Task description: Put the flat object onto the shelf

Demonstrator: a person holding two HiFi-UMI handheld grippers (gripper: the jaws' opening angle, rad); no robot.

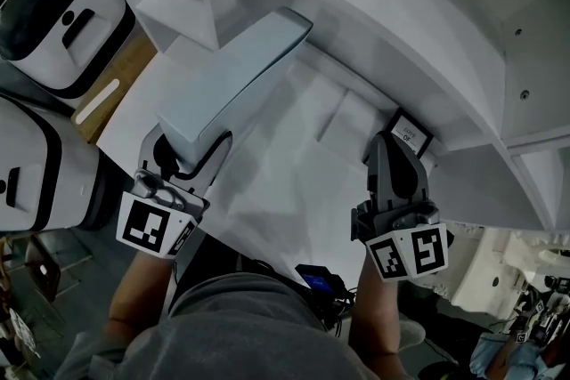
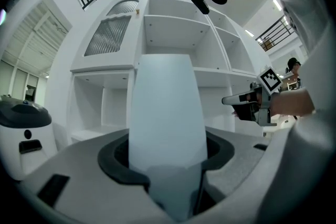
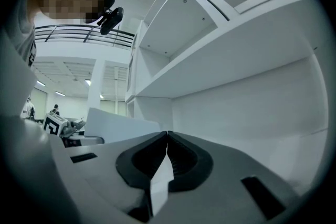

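The flat object (image 1: 236, 76) is a pale grey board. My left gripper (image 1: 191, 152) is shut on its near end, and its far end points up at the white shelf unit (image 1: 401, 31). In the left gripper view the board (image 2: 165, 113) stands up between the jaws (image 2: 167, 165) and hides the middle shelf bays (image 2: 173, 34). My right gripper (image 1: 397, 143) is lower right with its jaws together near a small black-edged card (image 1: 410, 134). In the right gripper view a thin white sheet (image 3: 160, 186) stands edge-on between the shut jaws (image 3: 167, 136), under a shelf board (image 3: 236, 50); the board (image 3: 121, 126) shows at left.
A white machine with black trim (image 1: 62, 13) stands at the left, also in the left gripper view (image 2: 23, 128). A wooden strip (image 1: 116, 89) lies beside it. White creased sheeting (image 1: 294, 182) covers the surface between the grippers. People stand far off (image 2: 291, 65).
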